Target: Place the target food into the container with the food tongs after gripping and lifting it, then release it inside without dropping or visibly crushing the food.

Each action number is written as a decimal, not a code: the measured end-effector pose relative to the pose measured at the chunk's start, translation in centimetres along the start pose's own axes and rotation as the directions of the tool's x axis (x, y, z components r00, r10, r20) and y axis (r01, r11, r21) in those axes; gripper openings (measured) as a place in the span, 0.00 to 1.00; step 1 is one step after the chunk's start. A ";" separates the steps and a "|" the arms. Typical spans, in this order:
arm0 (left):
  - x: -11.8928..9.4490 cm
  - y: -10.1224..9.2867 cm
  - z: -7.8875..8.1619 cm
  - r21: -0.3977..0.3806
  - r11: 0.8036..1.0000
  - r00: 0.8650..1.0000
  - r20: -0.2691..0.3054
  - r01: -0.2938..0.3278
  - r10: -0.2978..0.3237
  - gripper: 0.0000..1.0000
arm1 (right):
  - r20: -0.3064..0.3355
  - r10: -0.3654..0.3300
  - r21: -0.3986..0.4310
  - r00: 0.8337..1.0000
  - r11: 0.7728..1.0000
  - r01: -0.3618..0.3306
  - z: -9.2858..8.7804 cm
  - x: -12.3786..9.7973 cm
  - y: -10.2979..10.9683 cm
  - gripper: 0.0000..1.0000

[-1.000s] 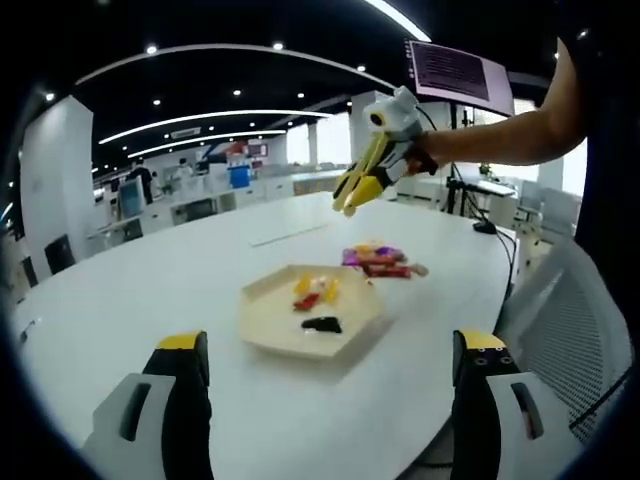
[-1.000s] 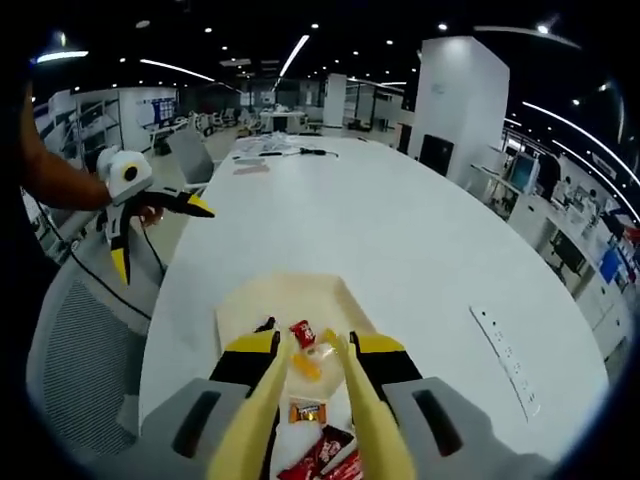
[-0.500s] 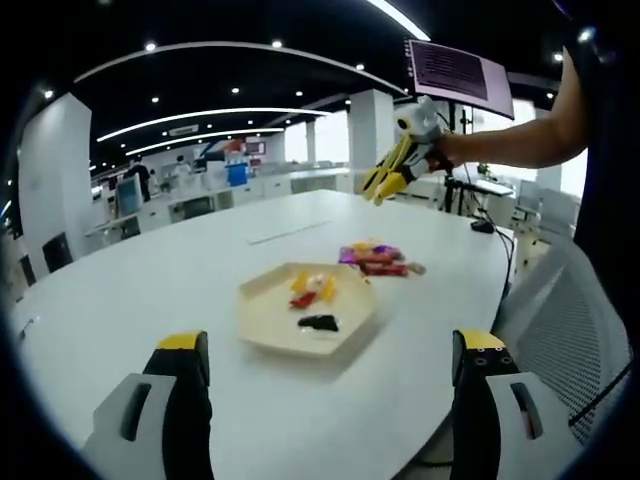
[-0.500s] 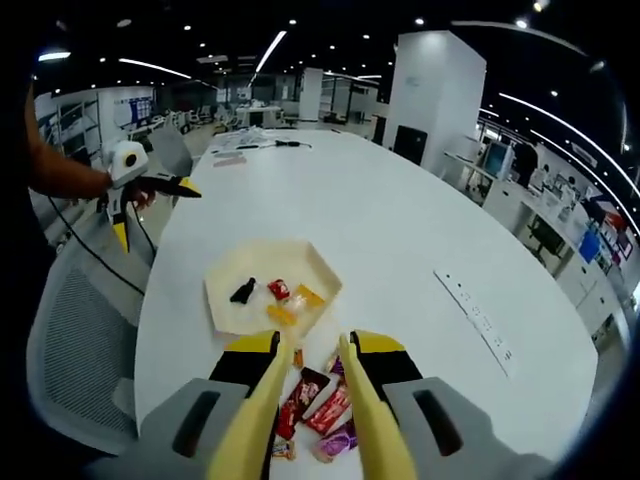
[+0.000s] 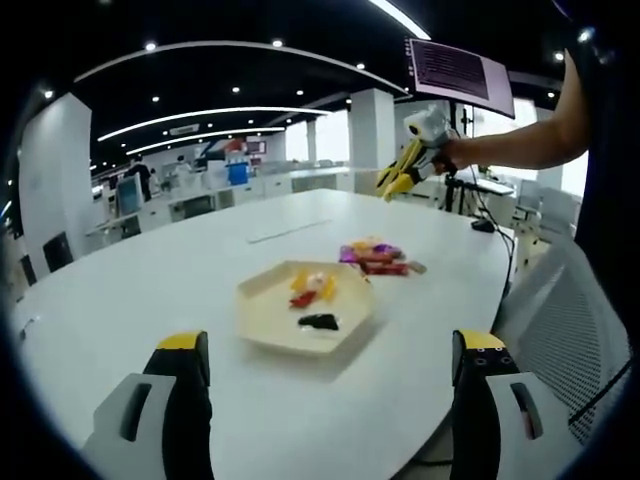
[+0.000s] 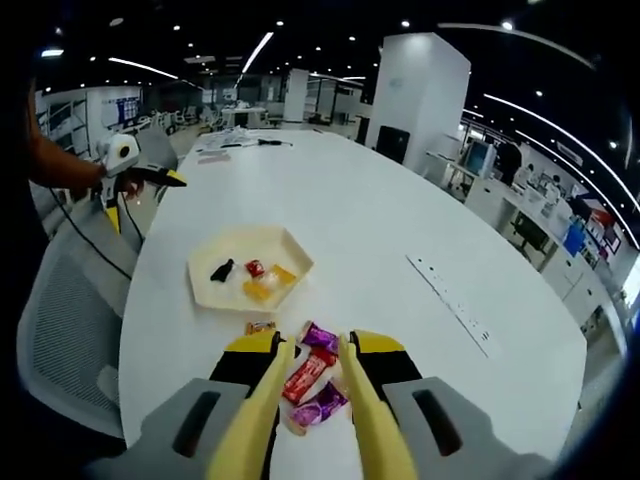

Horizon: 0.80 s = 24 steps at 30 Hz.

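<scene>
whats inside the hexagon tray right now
The pale hexagonal tray holds a small black piece, a red wrapped sweet and yellow-orange wrapped sweets. Anything beneath those wrappers is hidden.

I had the tray point(image 6: 215, 262) on the table point(image 6: 400, 230), a few snacks point(image 6: 262, 284) lying in it, the loose packets point(image 6: 312, 380) on the table just beside it, nearer my right gripper point(image 6: 311, 420).

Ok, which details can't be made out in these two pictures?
- Black item in the cream hexagonal tray: too small in both views to identify.
- Pile of red and purple wrapped snacks: partly hidden by yellow tongs in the right gripper view.
- Snack labels: too small to read.
</scene>
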State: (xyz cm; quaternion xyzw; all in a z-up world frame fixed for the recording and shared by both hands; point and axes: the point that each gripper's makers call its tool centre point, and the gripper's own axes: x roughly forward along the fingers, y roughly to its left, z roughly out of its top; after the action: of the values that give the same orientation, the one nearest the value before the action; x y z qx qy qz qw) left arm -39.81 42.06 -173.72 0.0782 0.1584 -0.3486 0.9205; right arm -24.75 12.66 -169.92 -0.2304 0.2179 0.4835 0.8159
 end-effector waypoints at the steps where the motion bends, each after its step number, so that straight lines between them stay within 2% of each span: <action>1: 0.0 0.0 0.0 0.000 1.000 1.000 0.000 0.001 -0.001 0.97 | 0.000 -0.001 0.003 1.000 1.000 0.001 -0.1 0.0 -0.1 0.27; 13: 0.1 0.0 -0.3 -0.003 1.000 1.000 -0.013 0.003 -0.003 0.97 | -0.001 -0.025 -0.004 1.000 1.000 0.025 -1.2 -0.8 -1.3 0.27; 24: 0.1 0.2 -0.6 -0.001 1.000 1.000 -0.025 -0.005 0.005 0.97 | -0.018 -0.006 -0.002 1.000 1.000 0.006 -4.0 0.8 -2.9 0.27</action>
State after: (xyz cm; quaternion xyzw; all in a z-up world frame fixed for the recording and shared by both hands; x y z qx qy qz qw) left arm -39.76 42.29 -174.25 0.0824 0.1698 -0.3450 0.9194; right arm -22.41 9.63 -173.07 -0.2361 0.2239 0.4790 0.8153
